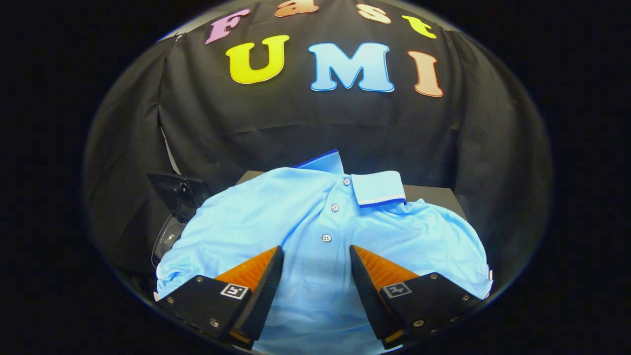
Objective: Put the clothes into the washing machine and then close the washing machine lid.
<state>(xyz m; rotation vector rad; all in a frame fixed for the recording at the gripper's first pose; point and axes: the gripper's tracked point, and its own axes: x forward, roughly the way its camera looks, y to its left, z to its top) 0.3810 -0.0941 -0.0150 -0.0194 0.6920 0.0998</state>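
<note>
No legible words, numbers or brand marks on the task items; polo shirt (305, 212) carries no print or logo on its visible front, only plain buttons along the placket. Signs present: square coded markers (234, 290), one on the housing behind each finger of the gripper (316, 248) (pattern of blocks, not letters; nothing to read off them). Gripper fingers stand spread apart over the shirt; the placket's lowest button lies just ahead, between the tips; neither finger presses on the cloth.
</note>
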